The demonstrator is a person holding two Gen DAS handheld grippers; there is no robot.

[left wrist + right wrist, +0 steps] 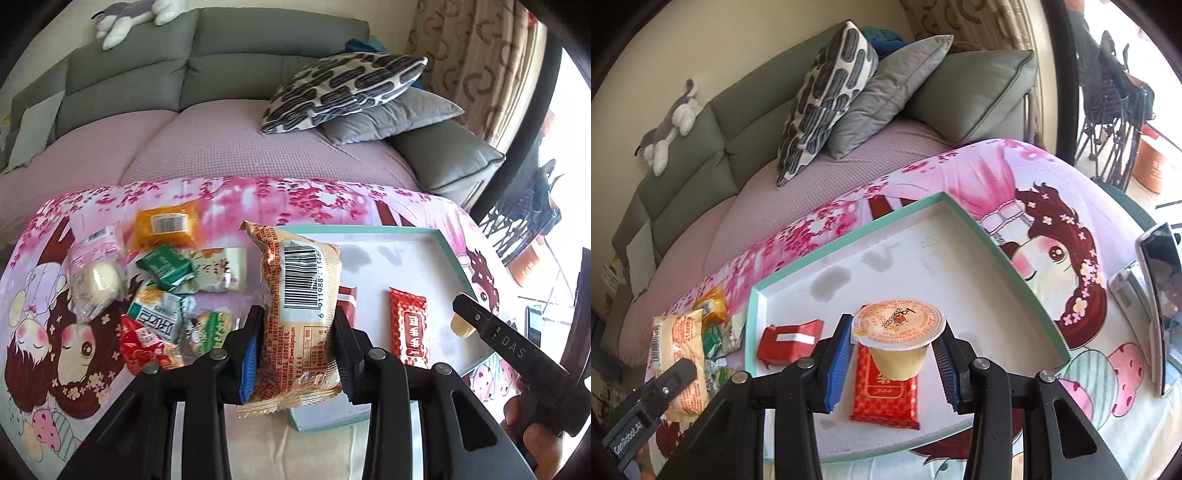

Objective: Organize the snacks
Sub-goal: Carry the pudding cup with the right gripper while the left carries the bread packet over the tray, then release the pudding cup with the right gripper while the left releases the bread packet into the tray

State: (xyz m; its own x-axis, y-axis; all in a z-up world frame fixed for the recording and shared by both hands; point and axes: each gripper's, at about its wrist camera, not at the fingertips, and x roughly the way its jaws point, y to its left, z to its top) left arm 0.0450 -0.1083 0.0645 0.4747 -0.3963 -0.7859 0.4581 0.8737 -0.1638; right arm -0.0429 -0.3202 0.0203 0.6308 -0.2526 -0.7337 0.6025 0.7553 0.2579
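My left gripper (297,312) is shut on a tan and orange snack packet (301,354) with a barcode, held upright over the left edge of a white tray with a teal rim (369,230). My right gripper (897,328) is shut on a yellow jelly cup (899,363) with an orange foil lid, above the tray (1015,266). Below the cup lies a long red packet (886,395); a second red packet (788,341) lies to its left. In the right wrist view the left gripper's finger (676,373) and its packet (681,343) show at lower left.
Several loose snacks lie left of the tray on the pink cartoon cloth: an orange packet (162,225), a green one (166,267), a clear-wrapped bun (98,284). A phone on a stand (1160,302) is right of the tray. A grey sofa with cushions (347,92) lies behind.
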